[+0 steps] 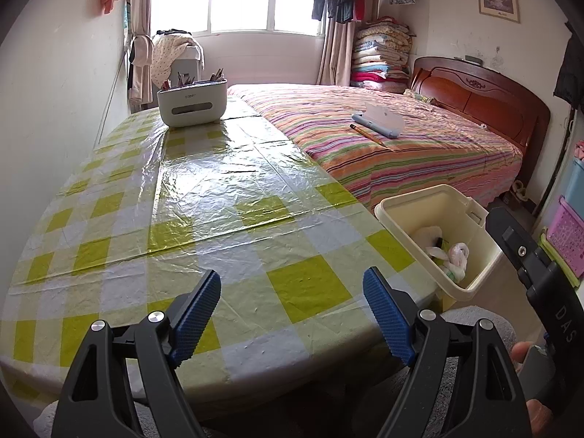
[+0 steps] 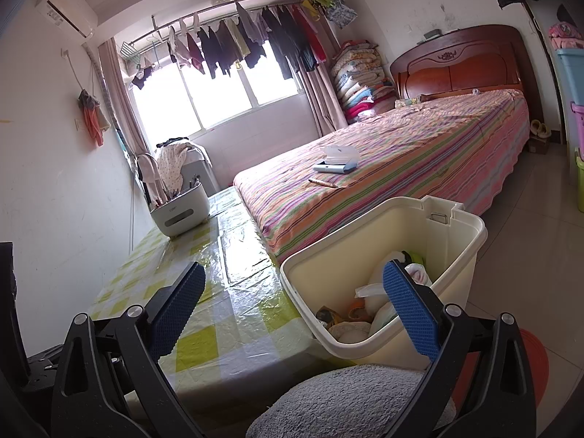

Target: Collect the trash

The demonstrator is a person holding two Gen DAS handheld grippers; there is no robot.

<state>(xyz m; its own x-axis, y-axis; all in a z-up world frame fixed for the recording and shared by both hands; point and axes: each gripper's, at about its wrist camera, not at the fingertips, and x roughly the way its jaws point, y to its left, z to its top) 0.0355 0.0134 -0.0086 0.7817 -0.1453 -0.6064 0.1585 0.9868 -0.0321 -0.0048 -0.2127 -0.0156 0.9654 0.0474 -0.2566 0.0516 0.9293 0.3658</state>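
A cream plastic trash bin stands at the right edge of the table, also in the right wrist view. Crumpled white bags and wrappers lie inside it, and show as mixed trash in the right wrist view. My left gripper is open and empty above the near part of the green-checked tablecloth. My right gripper is open and empty, between the table edge and the bin; its right finger is over the bin's opening.
A white holder with pens stands at the table's far end. A striped bed adjoins the table, with a blue case and a pencil on it. A grey cushion is below. Coloured crates stand right.
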